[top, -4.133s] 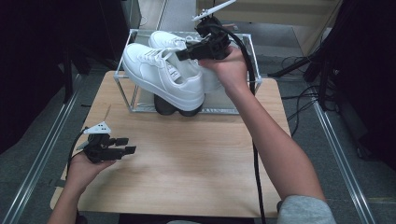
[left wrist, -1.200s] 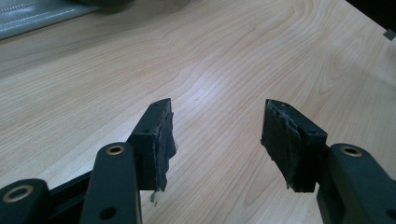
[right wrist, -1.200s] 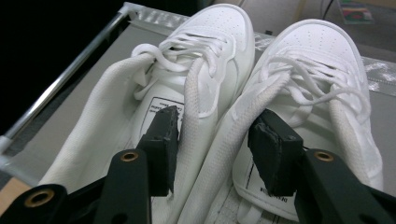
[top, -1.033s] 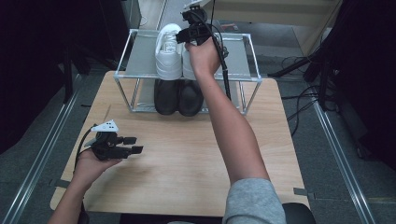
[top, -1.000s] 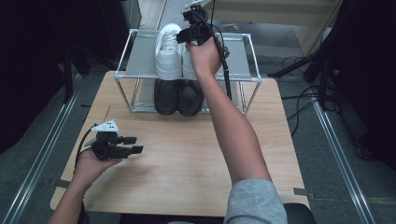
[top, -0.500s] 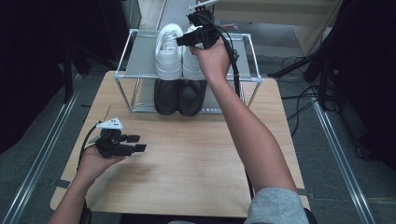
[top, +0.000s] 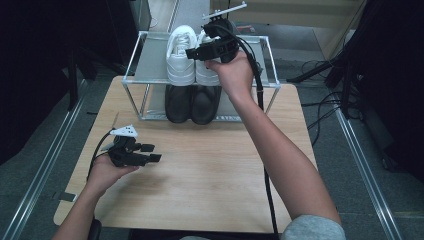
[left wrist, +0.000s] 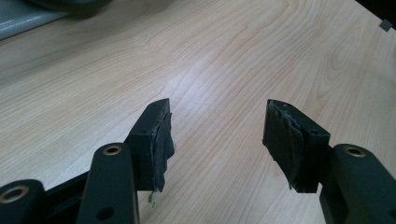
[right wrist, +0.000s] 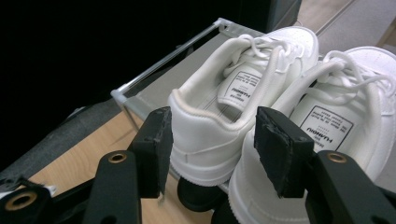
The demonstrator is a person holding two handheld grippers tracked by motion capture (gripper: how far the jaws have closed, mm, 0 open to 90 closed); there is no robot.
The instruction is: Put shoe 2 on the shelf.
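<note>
The right claw (right wrist: 212, 154) has just been opening; its jaws stand spread around the heel of the left smooth white leather sneaker (right wrist: 233, 107), not pinching. The left claw (left wrist: 217, 135) gapes empty above the pale wood-grain worktop (left wrist: 210, 56).

About four seconds back my right gripper (top: 200, 51) was carrying a white sneaker in above the wire rack (top: 135, 60), tilted and hanging off the front edge at the upper middle of the frame. Now both white sneakers (top: 181, 55) sit side by side on the top shelf, heels toward me. Since a second ago I have pulled the right gripper back from over the shoes toward the lower right (only a little), and its jaws have just been opening; in the right gripper view they stand either side of the left sneaker's heel (right wrist: 205, 140) without pressing it.
</note>
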